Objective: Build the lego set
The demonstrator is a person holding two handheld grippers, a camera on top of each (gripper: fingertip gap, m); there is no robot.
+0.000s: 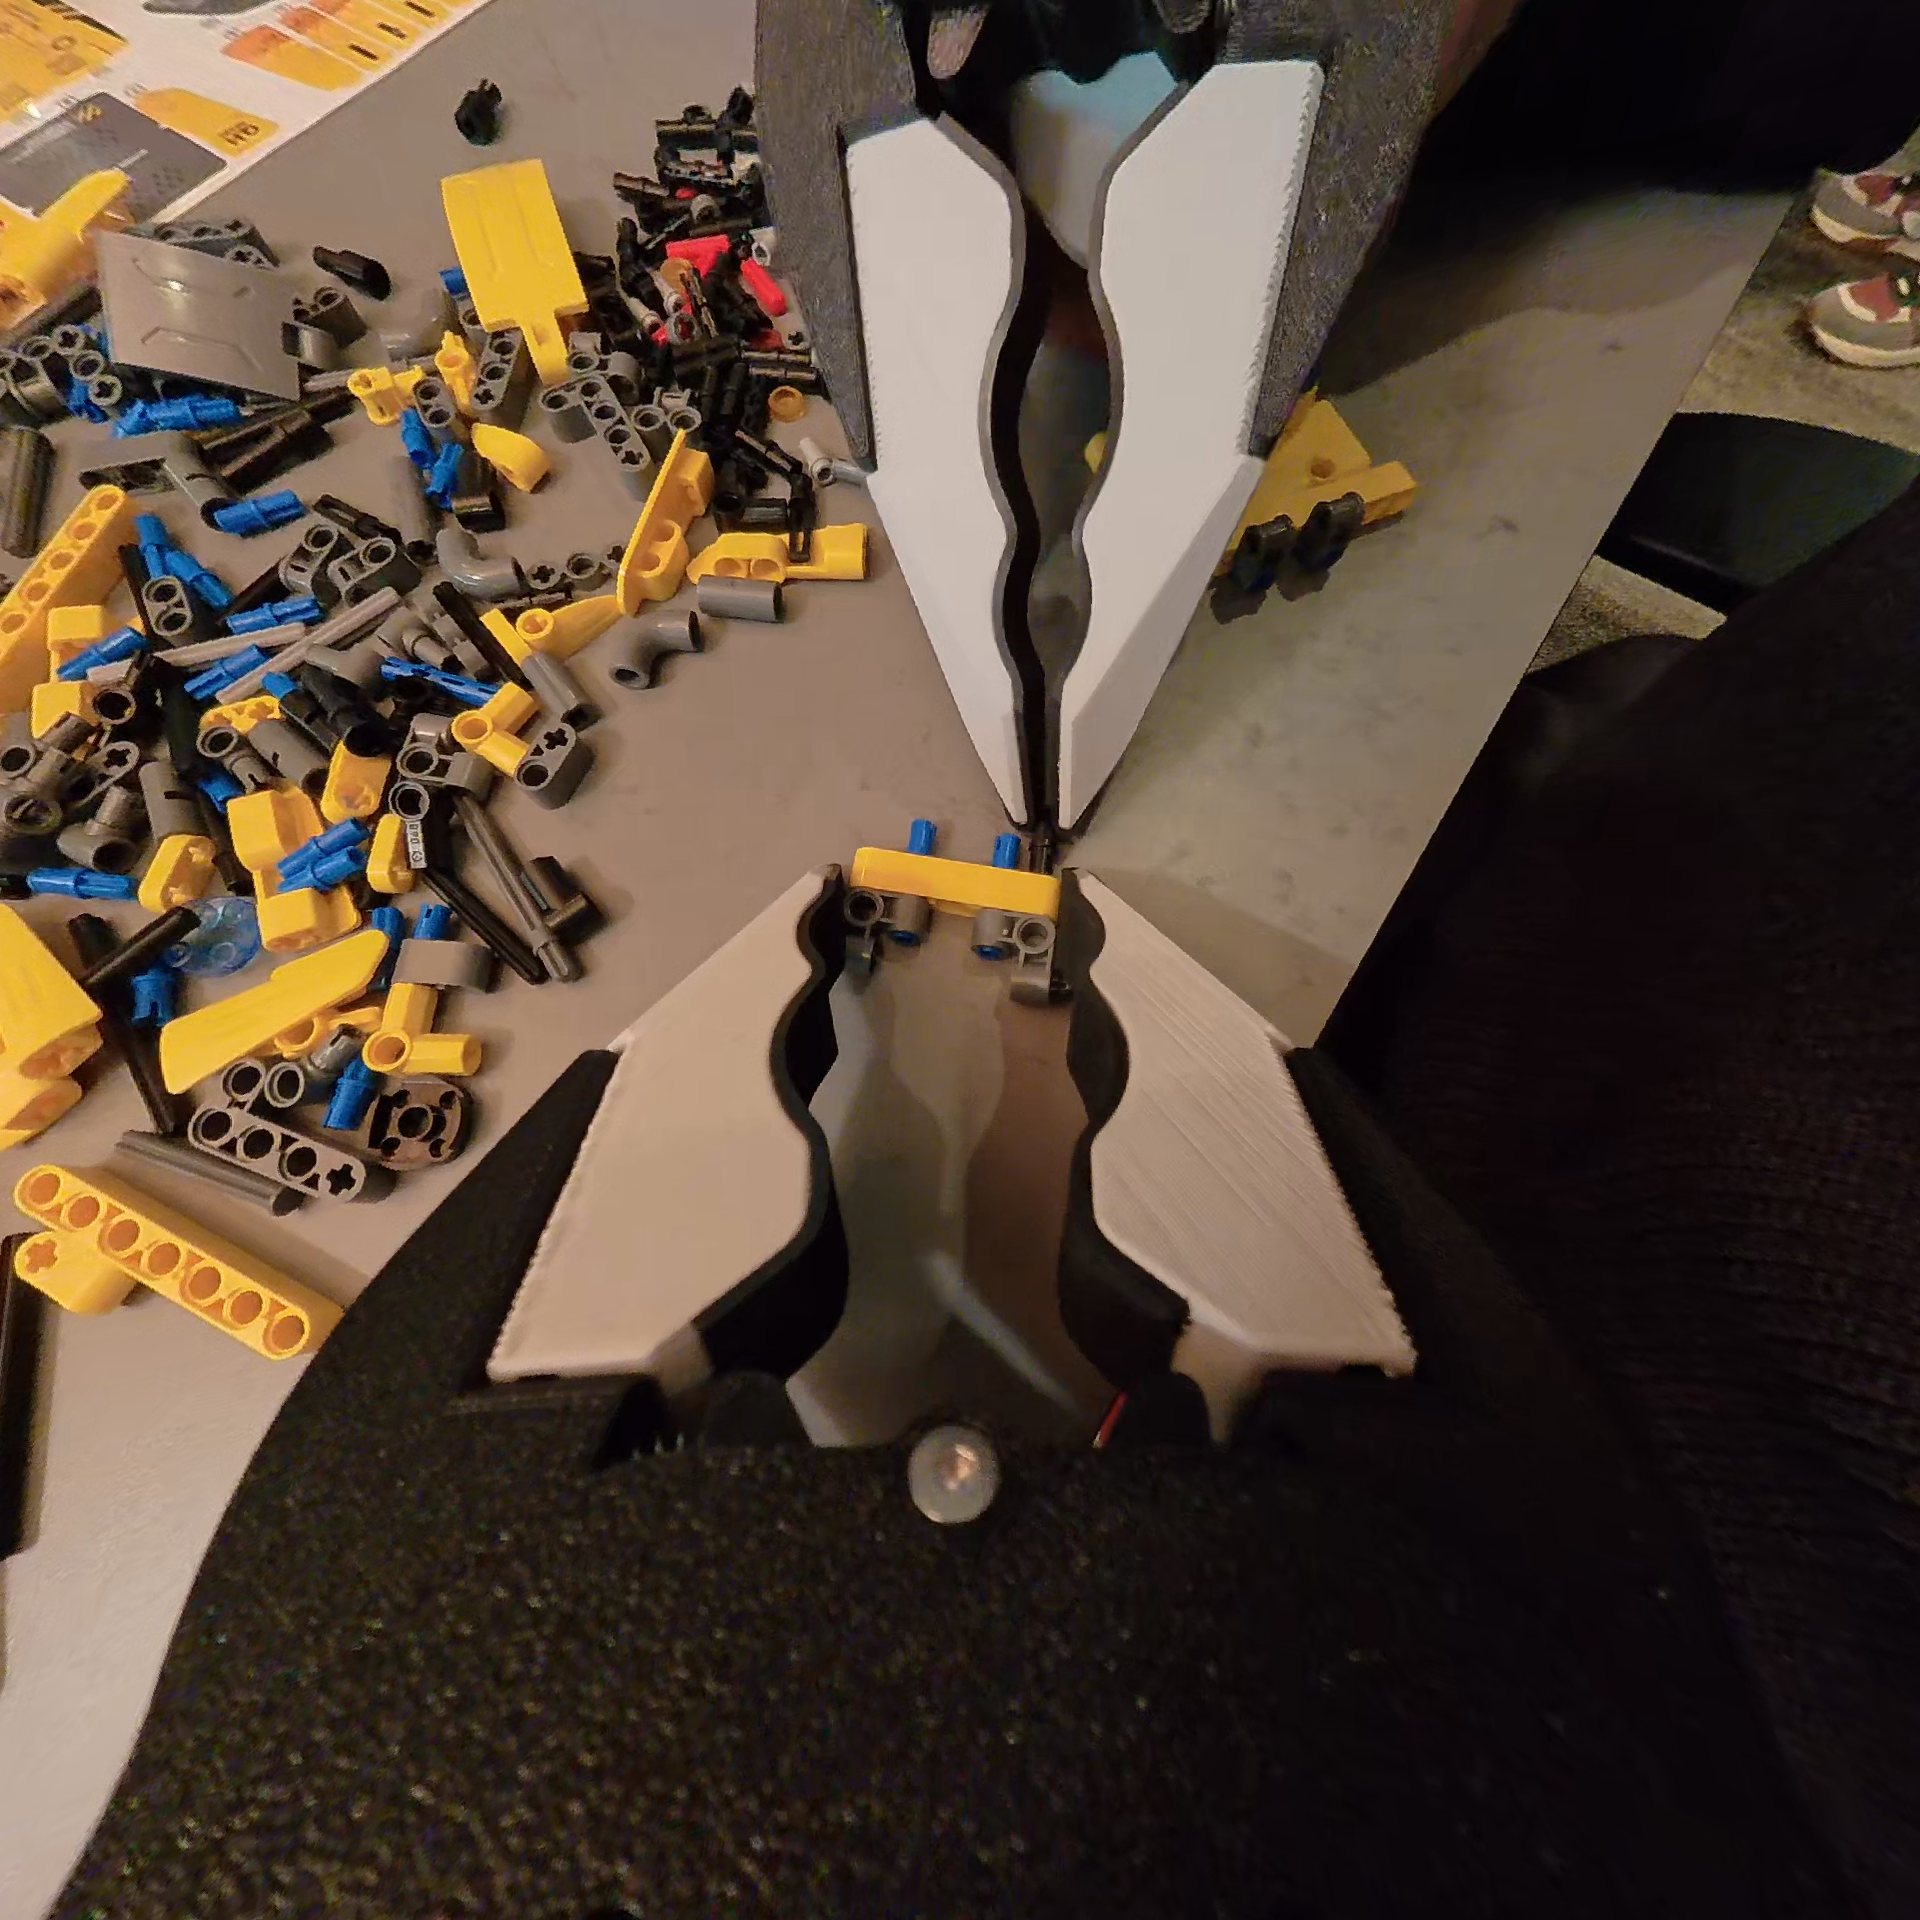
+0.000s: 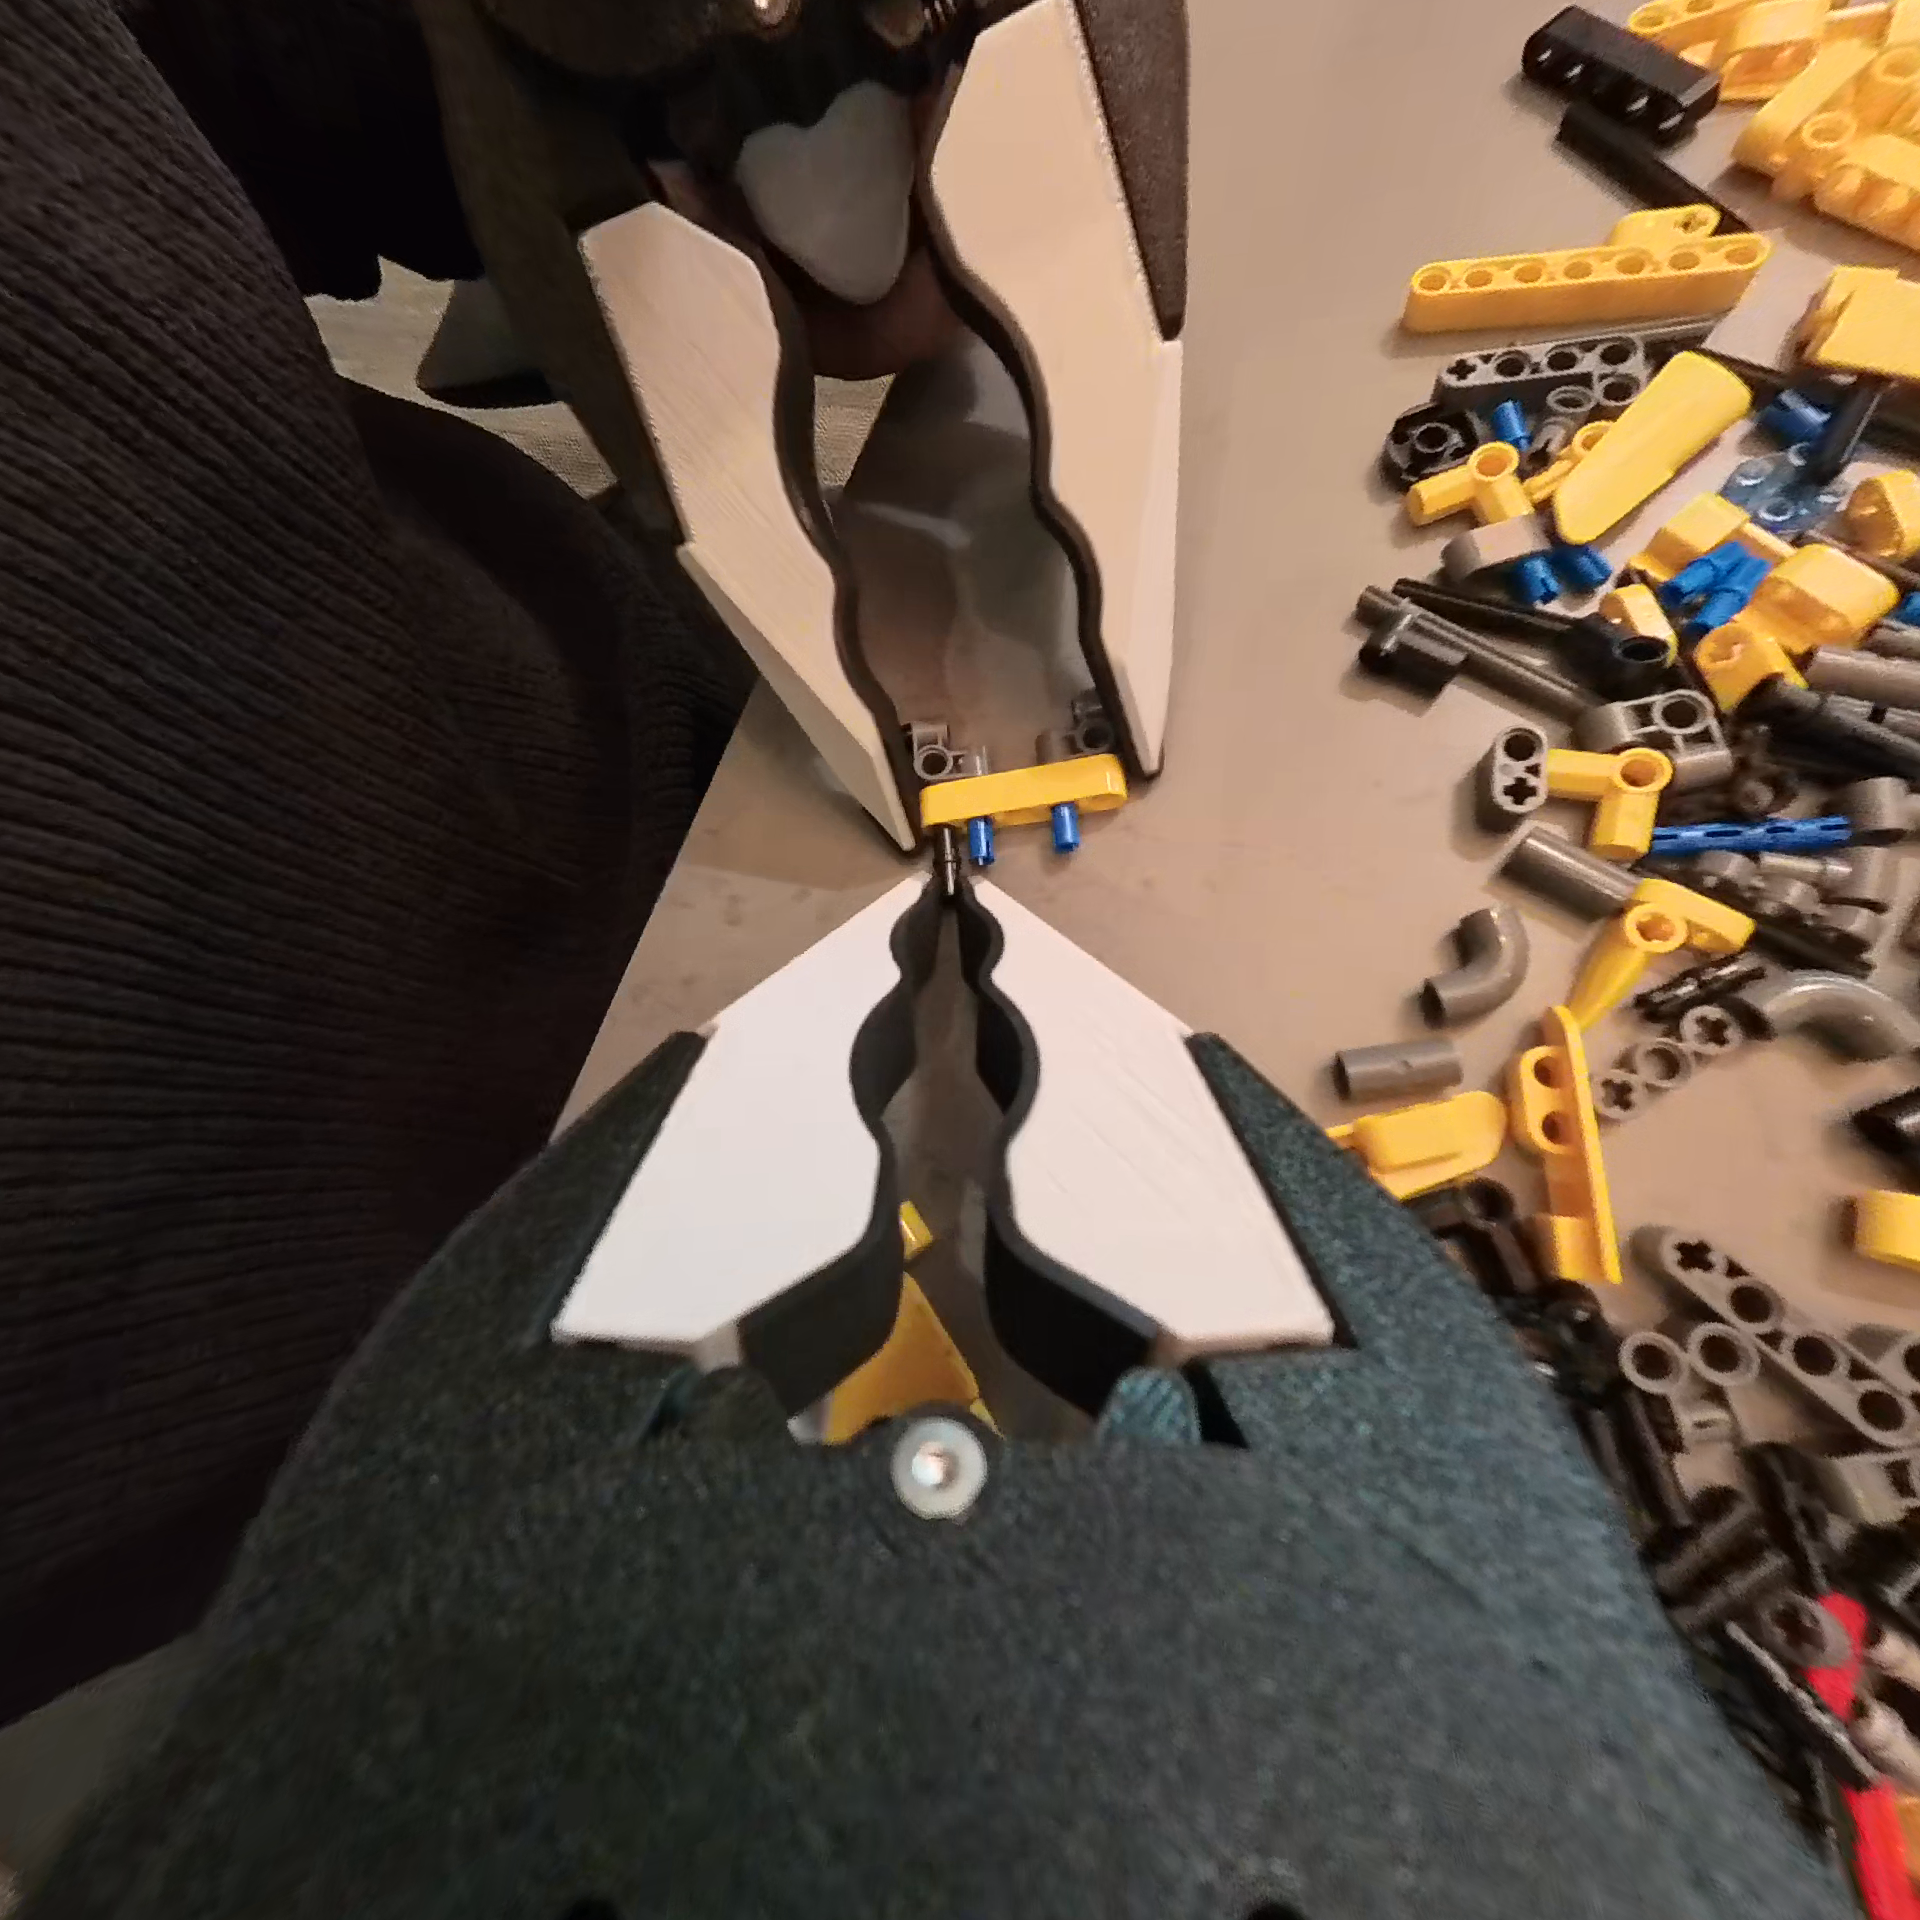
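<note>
While its jaws pinch a yellow beam [image 1: 954, 881] with blue pins and grey connectors above the table [image 1: 1299, 748], the left gripper [image 1: 951, 894] faces the right gripper [image 1: 1042, 821]. In the right wrist view, the right gripper [image 2: 948, 896], jaws pressed together, nips a black pin [image 2: 948, 858] at the beam's [image 2: 1023, 798] end, with loose parts [image 2: 1662, 831] alongside.
</note>
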